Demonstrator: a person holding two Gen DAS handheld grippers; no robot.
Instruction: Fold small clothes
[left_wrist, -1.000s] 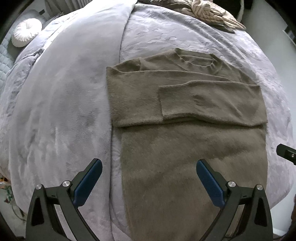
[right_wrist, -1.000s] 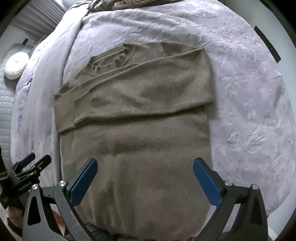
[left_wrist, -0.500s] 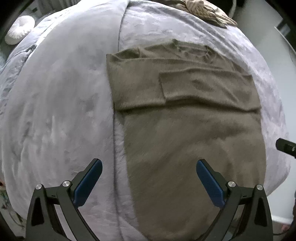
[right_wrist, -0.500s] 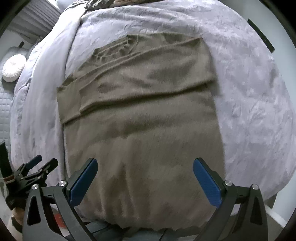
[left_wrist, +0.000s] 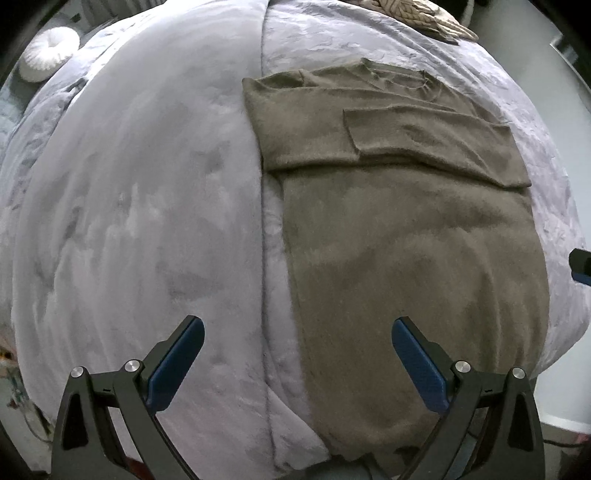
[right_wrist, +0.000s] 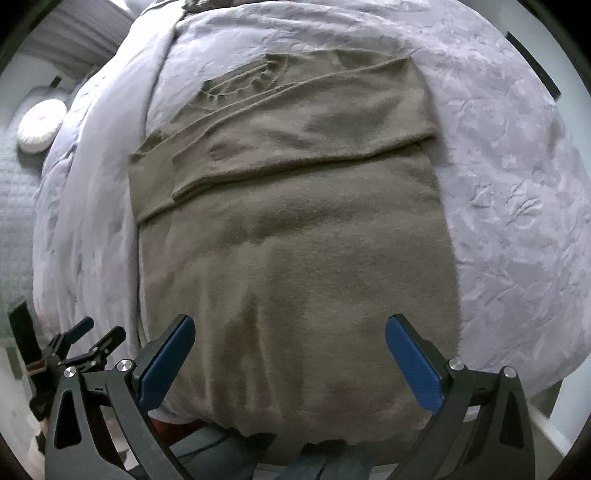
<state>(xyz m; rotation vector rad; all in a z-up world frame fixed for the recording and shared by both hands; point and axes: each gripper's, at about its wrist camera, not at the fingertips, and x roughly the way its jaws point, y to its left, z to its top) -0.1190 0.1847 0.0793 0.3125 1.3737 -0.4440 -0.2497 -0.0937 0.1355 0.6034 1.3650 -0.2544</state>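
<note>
left gripper (left_wrist: 293, 363): jaws spread wide, holding nothing | right gripper (right_wrist: 290, 360): jaws spread wide, holding nothing

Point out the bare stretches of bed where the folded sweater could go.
Widest bare patch: the plain grey blanket, between the sweater and the round white cushion. A narrower strip of embossed cover lies right of the sweater. The far edge is crowded by a beige knitted item. Both the left gripper and right gripper are open.

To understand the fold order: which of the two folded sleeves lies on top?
The sleeve folded across from the sweater's right side lies on top; its cuff edge stops short of the left edge, overlapping the other sleeve underneath.
</note>
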